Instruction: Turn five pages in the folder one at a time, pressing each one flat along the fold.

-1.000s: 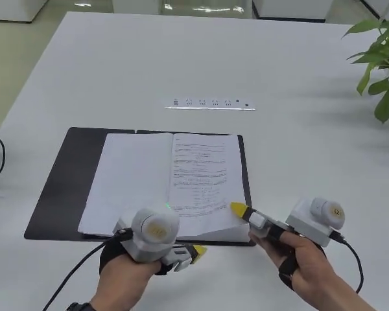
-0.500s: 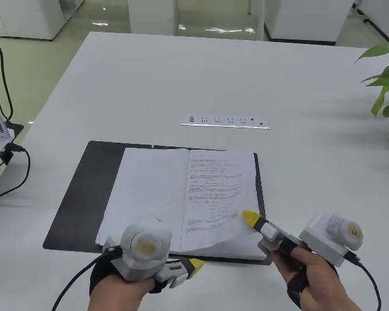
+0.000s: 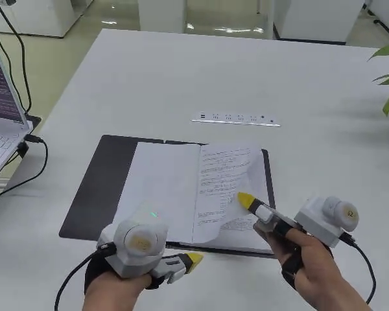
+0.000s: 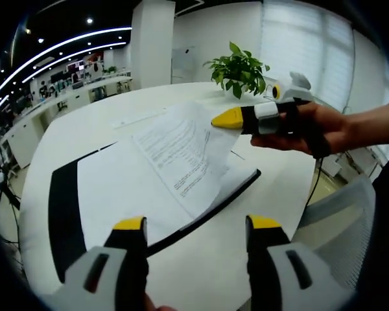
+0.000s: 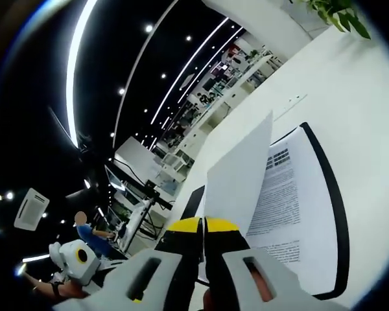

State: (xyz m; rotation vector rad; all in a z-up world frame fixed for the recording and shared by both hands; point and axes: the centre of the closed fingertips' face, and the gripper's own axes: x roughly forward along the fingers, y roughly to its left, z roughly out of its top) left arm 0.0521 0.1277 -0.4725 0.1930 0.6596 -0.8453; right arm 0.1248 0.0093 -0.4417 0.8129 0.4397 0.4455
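table: big white top (image 3: 181,71), matte, with a power strip (image 3: 235,119) set flush in it
left edge: open laptop (image 3: 0,97), screen lit, black cable (image 3: 45,159) looping off it
plant: green, leafy (image 4: 238,68), at the table's far side
floor: glossy pale green (image 3: 65,45), mirrors the lamps
far end: white cabinets (image 3: 162,10)
pillar: white square column (image 4: 149,42)
windows: tall, pale blinds (image 4: 298,45) (daylight behind)
ceiling: dark, long curved light strips (image 4: 58,48), small spots (image 5: 149,29)
back of room: rows of desks (image 4: 71,97)
chair: grey mesh back (image 4: 340,220), beside the table
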